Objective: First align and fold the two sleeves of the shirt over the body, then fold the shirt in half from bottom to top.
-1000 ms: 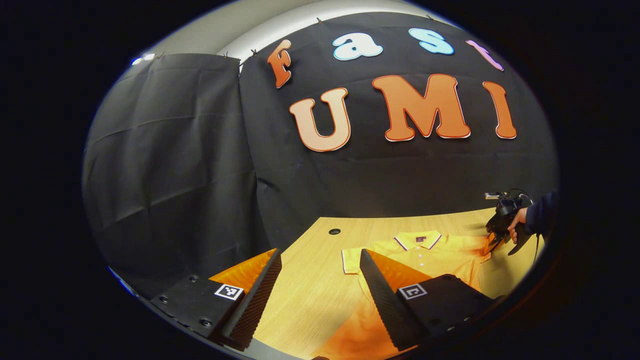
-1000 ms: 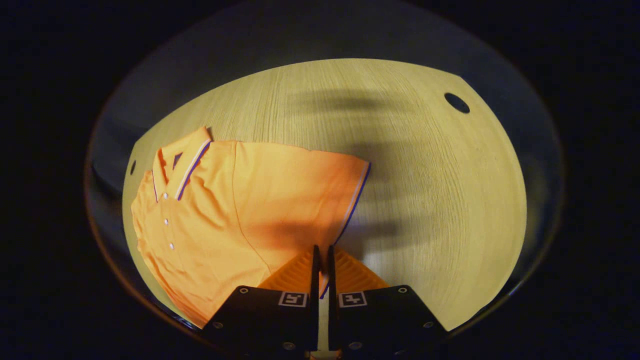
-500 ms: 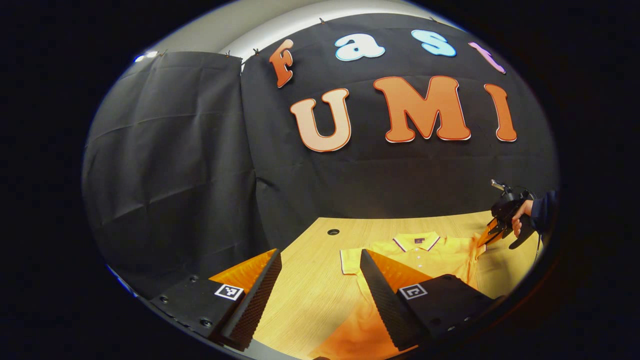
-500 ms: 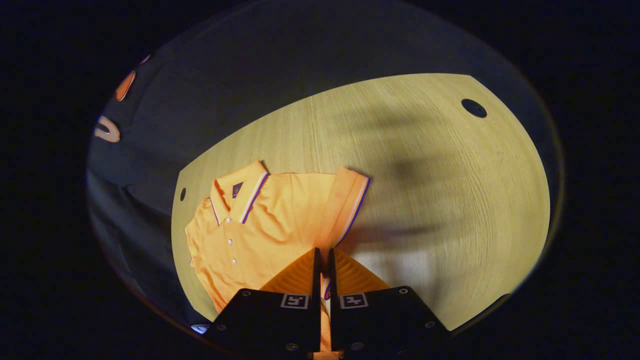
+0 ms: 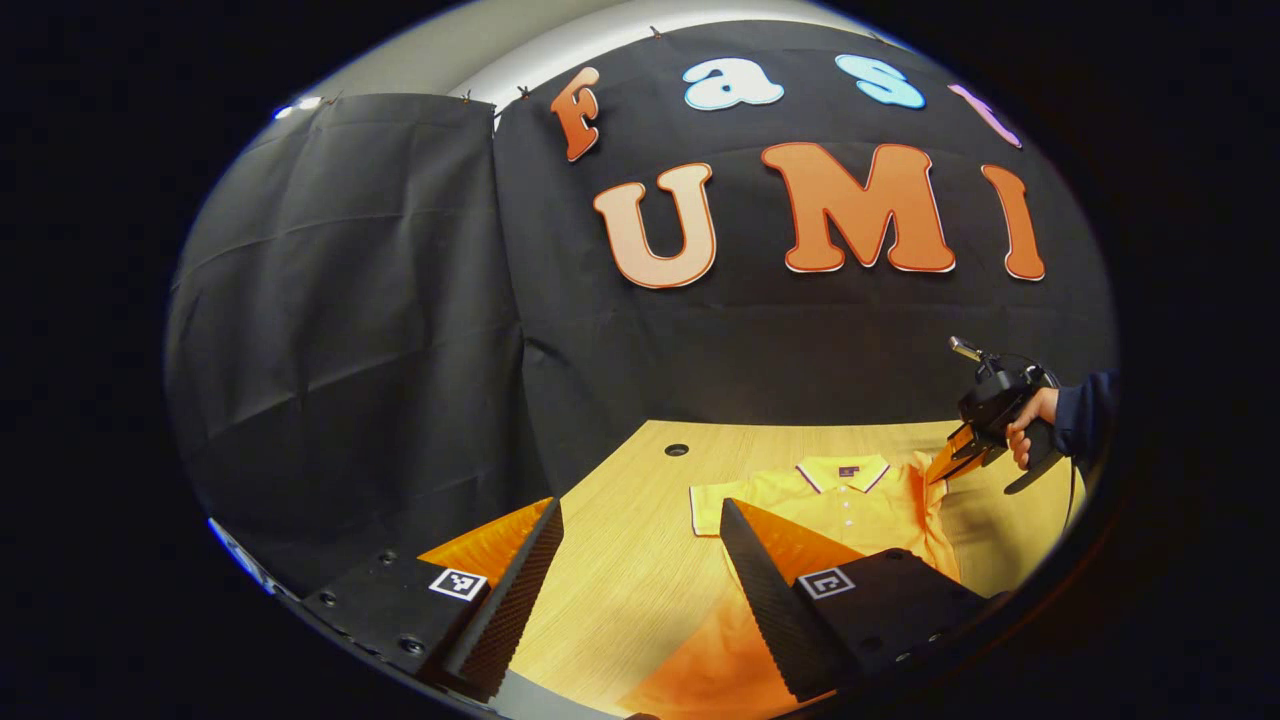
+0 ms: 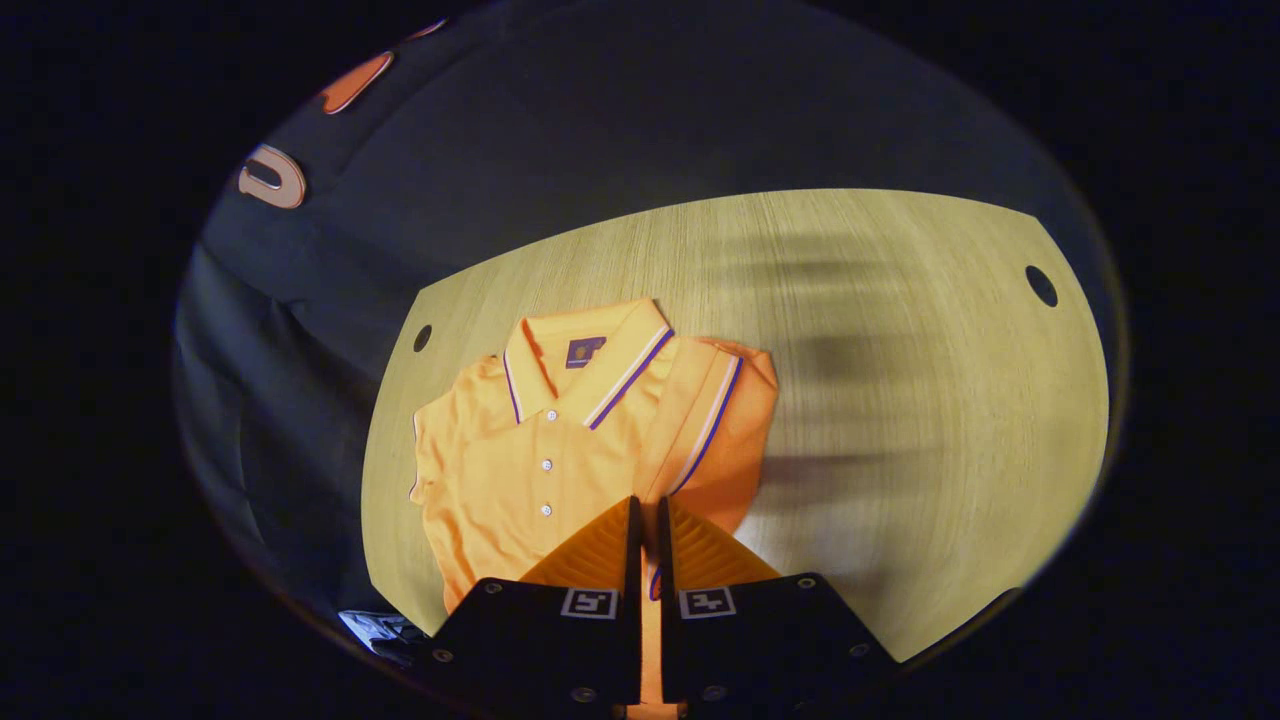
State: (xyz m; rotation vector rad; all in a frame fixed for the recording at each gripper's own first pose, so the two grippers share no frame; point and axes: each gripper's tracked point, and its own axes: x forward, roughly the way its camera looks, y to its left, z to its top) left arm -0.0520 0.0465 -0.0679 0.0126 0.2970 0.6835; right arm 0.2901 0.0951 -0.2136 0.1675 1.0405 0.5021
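An orange polo shirt (image 6: 520, 450) with a striped collar (image 6: 610, 365) lies face up on the wooden table (image 6: 900, 450). My right gripper (image 6: 645, 502) is shut on the cuff of one sleeve (image 6: 712, 420), which is lifted and doubled over toward the collar. In the left gripper view the shirt (image 5: 860, 505) lies past my fingers, its other sleeve (image 5: 712, 497) flat on the table. The right gripper (image 5: 962, 455) hangs over the shirt's far shoulder, held by a hand (image 5: 1030, 430). My left gripper (image 5: 640, 510) stands open above the table, holding nothing.
The table has a round cable hole (image 6: 1041, 286) at one side and another hole (image 6: 422, 337) near the shirt's shoulder. Black cloth walls close the booth behind the table (image 5: 620, 570). A dark sleeve (image 5: 1085, 425) reaches in from the right.
My right gripper has risen and carried the sleeve cuff inward, so the sleeve now folds over toward the collar. The left gripper has barely moved.
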